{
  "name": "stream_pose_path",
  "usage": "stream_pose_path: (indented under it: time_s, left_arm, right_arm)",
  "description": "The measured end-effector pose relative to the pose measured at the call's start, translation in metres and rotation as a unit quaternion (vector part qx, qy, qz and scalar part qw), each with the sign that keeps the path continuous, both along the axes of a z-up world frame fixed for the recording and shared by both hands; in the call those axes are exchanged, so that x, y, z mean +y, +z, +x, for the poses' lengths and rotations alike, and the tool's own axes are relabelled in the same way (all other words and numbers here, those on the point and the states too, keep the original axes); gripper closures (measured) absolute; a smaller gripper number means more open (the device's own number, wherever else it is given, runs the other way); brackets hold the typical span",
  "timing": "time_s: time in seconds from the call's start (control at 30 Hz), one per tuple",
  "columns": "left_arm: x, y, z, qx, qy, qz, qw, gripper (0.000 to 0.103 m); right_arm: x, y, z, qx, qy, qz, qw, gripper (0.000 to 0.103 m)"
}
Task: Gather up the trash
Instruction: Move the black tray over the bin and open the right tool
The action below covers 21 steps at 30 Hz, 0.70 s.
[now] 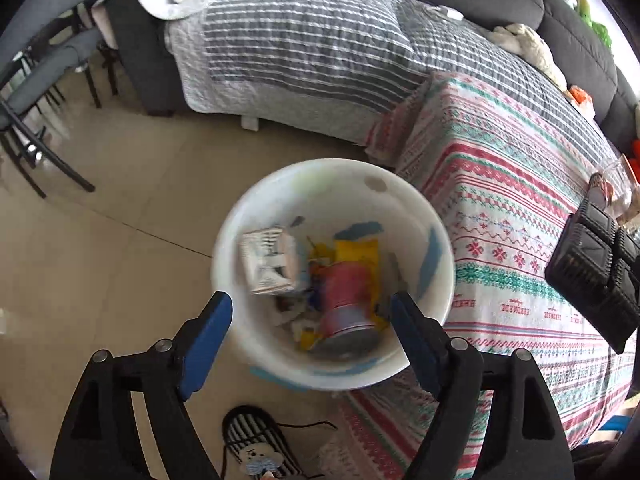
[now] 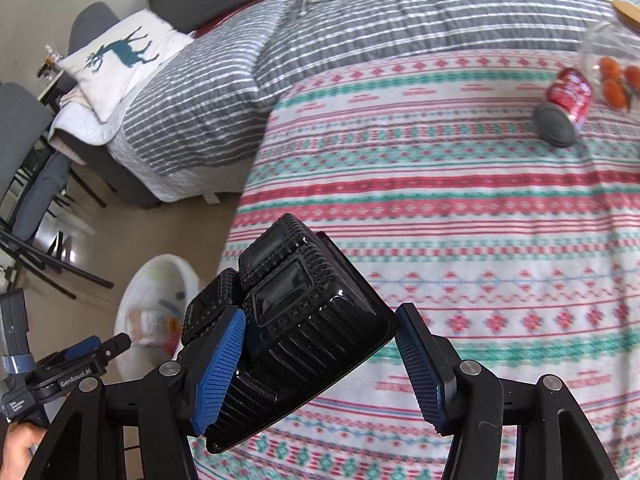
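A white trash bucket (image 1: 276, 364) stands on the floor by the patterned table; it holds a can, yellow wrappers and crumpled paper. My left gripper (image 1: 310, 322) is open and empty just above the bucket's near rim. My right gripper (image 2: 320, 340) is shut on a black plastic food tray (image 2: 304, 320), held tilted above the table's left edge; the tray (image 1: 588, 268) also shows at the right of the left wrist view. The bucket (image 2: 160, 280) lies below and left of the tray. A red can (image 2: 566, 100) lies on its side at the table's far right.
The table has a red and green patterned cloth (image 2: 460, 200). A clear bag of oranges (image 2: 616, 76) lies beside the can. A sofa with a grey striped blanket (image 1: 304, 48) stands behind. Chairs (image 1: 36, 92) stand at the left. A striped slipper (image 1: 256, 444) lies on the floor near the bucket.
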State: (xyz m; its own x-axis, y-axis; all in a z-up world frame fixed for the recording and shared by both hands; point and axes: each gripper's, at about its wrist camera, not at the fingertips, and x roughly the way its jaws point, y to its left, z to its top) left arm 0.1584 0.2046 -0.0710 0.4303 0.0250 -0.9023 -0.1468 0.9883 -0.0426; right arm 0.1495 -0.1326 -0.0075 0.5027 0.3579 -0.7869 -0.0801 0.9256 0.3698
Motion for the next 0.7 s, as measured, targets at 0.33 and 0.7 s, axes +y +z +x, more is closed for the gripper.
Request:
stream_pose_path:
  time_s: [0.33,0.7]
  left_arm:
    - [0.040,0.001,-0.043,0.017,0.018,0.019,0.9995,0.008]
    - [0.058,0.003,-0.061,0.012,0.022,0.006,0.9997,0.006]
  right_arm:
    - [0.090,-0.006,0.015,-0.023,0.058,-0.006,0.998,0.037]
    - [0.153,-0.036,0.029,-0.030,0.087,-0.017,0.996,0.035]
